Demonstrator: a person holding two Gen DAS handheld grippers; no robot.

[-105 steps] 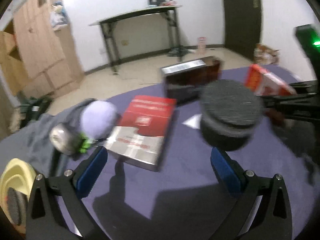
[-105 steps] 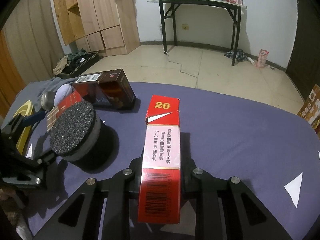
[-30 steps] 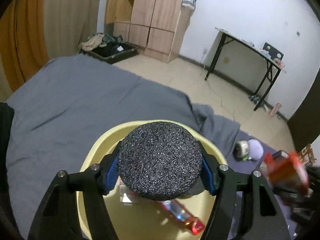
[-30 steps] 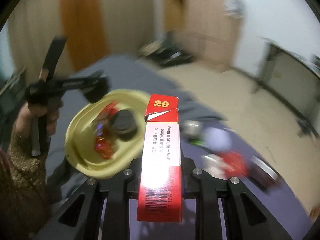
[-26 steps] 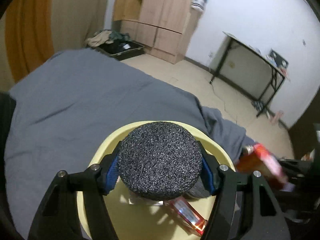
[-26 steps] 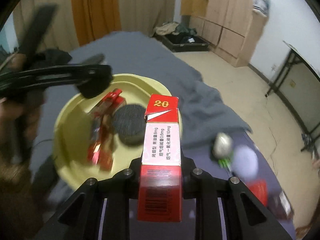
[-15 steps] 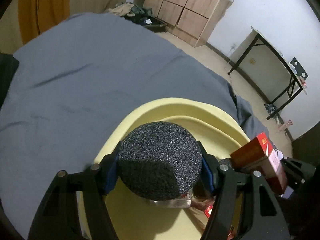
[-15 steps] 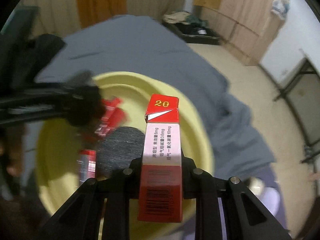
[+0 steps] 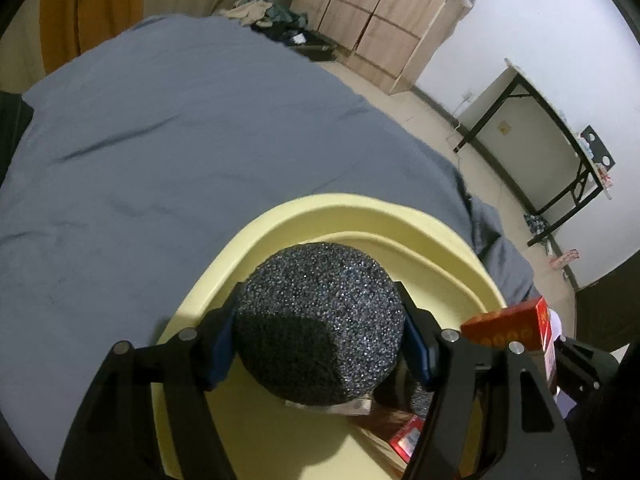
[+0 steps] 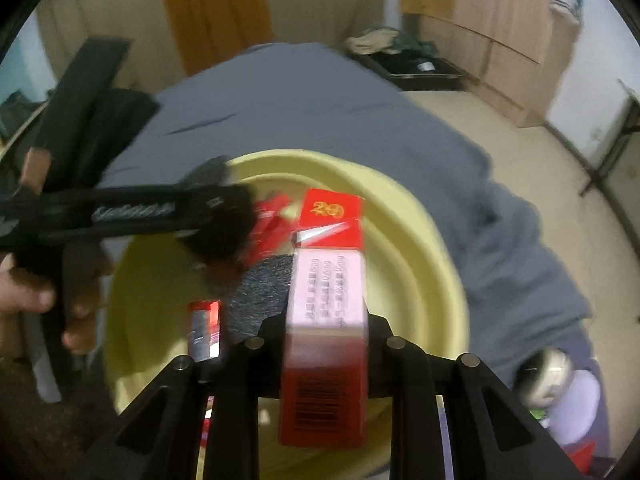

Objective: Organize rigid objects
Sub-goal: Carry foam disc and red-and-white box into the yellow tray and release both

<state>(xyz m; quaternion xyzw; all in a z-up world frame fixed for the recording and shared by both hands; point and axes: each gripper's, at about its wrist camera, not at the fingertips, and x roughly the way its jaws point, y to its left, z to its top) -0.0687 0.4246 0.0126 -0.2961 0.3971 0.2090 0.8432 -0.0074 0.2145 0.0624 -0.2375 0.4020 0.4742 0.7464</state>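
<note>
**Both loads now over the basin**

Over the yellow basin [image 9: 360,216] both grippers hang with their loads, where a few seconds ago they were working at the purple-covered end of the bed among the boxes. The left gripper [image 9: 320,344] pinches the dark foam cylinder [image 9: 320,320] between its blue pads, jaws spread to the cylinder's width, and it has come down so the cylinder sits low inside the basin's near-left wall. The right gripper [image 10: 324,332], jaws pressed close, clamps the tall red-and-white box [image 10: 326,320] upright above the basin's middle; a second back it was still swinging in from the side. Judging by this, both pieces have reached their destination and only the letting go remains.

Already lying on the basin floor are a flat grey disc [image 10: 260,296] and some red packets [image 10: 206,332], so room for a clean drop looks tight. A hand [image 10: 48,292] grips the left tool's handle at the basin's left edge.

A grey blanket [image 9: 180,120] carries the basin; beyond it, tiled floor, wooden wardrobes [image 9: 380,28], a black-legged table [image 9: 560,152] and an orange curtain [image 10: 216,12].
</note>
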